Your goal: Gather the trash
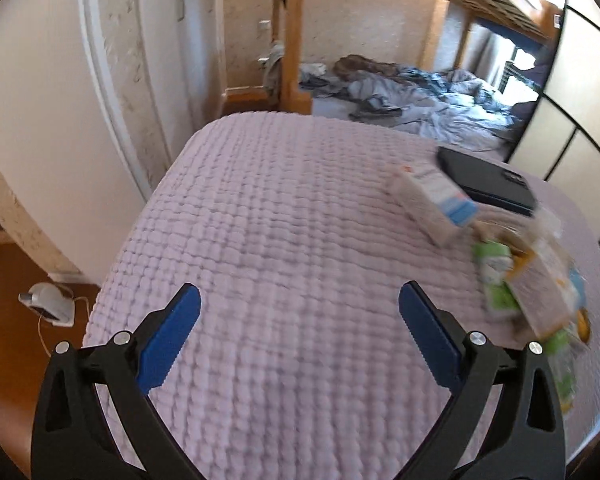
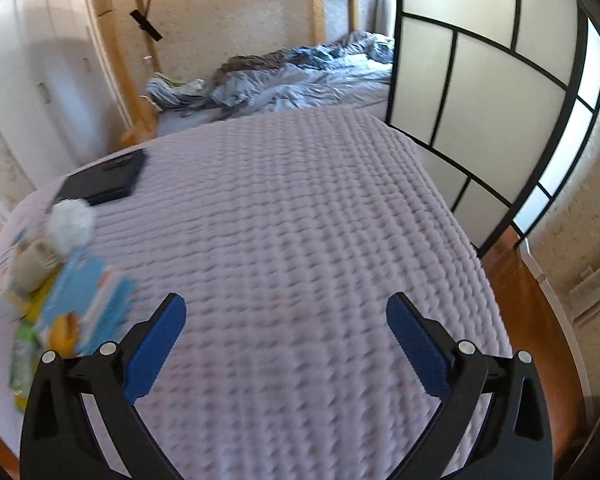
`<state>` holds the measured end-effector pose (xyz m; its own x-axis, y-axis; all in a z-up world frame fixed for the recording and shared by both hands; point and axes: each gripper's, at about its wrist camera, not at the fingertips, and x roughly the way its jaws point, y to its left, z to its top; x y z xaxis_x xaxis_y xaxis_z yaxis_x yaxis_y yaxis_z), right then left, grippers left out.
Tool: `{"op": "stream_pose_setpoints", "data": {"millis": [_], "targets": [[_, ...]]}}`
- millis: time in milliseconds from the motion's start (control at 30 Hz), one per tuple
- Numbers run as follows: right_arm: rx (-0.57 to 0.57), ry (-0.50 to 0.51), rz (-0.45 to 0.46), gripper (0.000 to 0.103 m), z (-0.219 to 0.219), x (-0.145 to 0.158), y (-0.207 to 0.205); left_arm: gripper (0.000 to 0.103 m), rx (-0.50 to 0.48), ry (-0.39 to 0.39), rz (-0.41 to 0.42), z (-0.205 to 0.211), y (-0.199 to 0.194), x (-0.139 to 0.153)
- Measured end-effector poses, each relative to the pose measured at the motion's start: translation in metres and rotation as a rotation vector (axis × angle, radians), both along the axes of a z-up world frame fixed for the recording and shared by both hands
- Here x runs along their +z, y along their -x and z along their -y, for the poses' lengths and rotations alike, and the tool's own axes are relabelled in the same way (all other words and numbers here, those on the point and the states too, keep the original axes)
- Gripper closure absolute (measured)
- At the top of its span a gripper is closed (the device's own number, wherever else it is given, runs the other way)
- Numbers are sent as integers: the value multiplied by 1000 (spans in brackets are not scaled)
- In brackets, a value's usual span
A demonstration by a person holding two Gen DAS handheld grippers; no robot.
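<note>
A heap of trash [image 1: 536,280] lies on the lilac quilted bedspread [image 1: 284,216]: a white and blue carton [image 1: 432,200], green wrappers and a cardboard box, all blurred. My left gripper [image 1: 300,308] hangs open over bare quilt, left of the heap, with nothing between its blue pads. In the right wrist view the same heap [image 2: 64,288], topped by a crumpled white wad [image 2: 70,222], sits at the far left. My right gripper [image 2: 286,314] stands open above bare bedspread [image 2: 300,208], to the right of the heap.
A dark flat case [image 1: 488,180] lies on the quilt behind the trash, also in the right wrist view [image 2: 104,180]. Beyond is a bunk bed with rumpled blue bedding [image 1: 420,96]. A paneled screen [image 2: 480,112] stands right of the bed. A small white device [image 1: 52,304] sits on the wooden floor.
</note>
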<state>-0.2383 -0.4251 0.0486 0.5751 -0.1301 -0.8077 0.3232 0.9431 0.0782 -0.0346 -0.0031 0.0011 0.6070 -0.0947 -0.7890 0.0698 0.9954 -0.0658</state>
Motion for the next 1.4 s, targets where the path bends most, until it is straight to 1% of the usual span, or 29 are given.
{"op": "stream_pose_setpoints", "data": {"millis": [100,200,433,600,833,1400], "targets": [[-8,5,-12,4,9,-7,-7,3,10,-23,1,-2,-7,-6],[-4,14,-22,4,12,-14,-11,3,20,-25,-5,-3,-16,-9],[7,62,-41,4,1,-19,-11,3,41,-28,-45,-9,-24,-21],[1,71,-48,4,-2,-19,-11,1,41,-59,-54,-6,-26,-22],[-20,72,-48,4,-1,-19,-8,1,47,-57,-56,-4,-30,-22],[-20,72,-48,4,-1,-19,-7,1,47,-57,-57,-2,-29,-22]]}}
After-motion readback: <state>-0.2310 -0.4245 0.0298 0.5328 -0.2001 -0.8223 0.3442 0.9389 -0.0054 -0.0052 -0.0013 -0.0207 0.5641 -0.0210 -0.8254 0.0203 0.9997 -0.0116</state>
